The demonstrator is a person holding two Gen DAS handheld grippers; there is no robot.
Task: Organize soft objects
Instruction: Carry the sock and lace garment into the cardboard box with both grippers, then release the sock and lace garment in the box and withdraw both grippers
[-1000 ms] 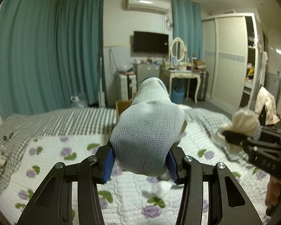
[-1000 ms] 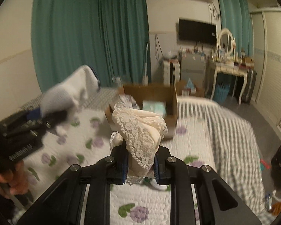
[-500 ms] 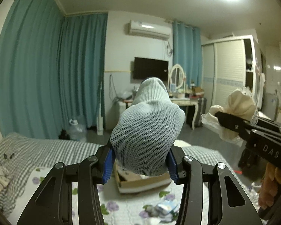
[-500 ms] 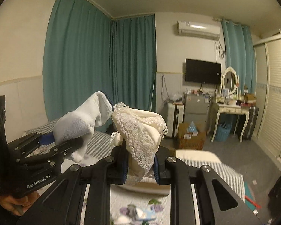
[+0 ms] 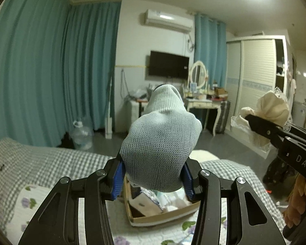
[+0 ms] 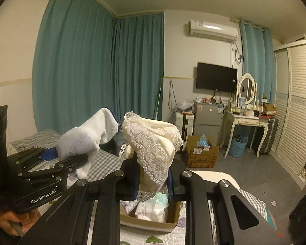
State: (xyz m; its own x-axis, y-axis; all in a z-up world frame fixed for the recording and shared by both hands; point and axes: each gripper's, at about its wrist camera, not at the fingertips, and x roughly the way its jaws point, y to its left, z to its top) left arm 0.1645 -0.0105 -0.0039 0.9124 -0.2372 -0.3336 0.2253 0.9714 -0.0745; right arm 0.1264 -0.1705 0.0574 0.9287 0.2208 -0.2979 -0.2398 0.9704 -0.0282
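Note:
My left gripper [image 5: 153, 180] is shut on a pale grey-white knitted sock [image 5: 161, 143] that stands up between its blue pads. My right gripper [image 6: 152, 180] is shut on a cream lace-trimmed cloth [image 6: 153, 143]. Both are held above an open cardboard box [image 5: 163, 218] on the flowered bed quilt; the box [image 6: 151, 225] holds white soft items and packets. The left gripper with the sock [image 6: 87, 136] shows at the left of the right wrist view. The right gripper with the lace cloth [image 5: 269, 110] shows at the right of the left wrist view.
The bed has a grey checked blanket [image 5: 40, 163] and a flowered quilt [image 5: 30, 202]. Beyond it are teal curtains [image 5: 51, 71], a water jug [image 5: 81, 134], a white dressing table [image 6: 244, 122], a small fridge [image 6: 207, 118], a cardboard box on the floor [image 6: 202, 155] and a wardrobe [image 6: 295, 112].
Both grippers have risen and tilted up from close over the quilt, then tipped slightly down, so the box now sits below the fingers. Both still hold their items.

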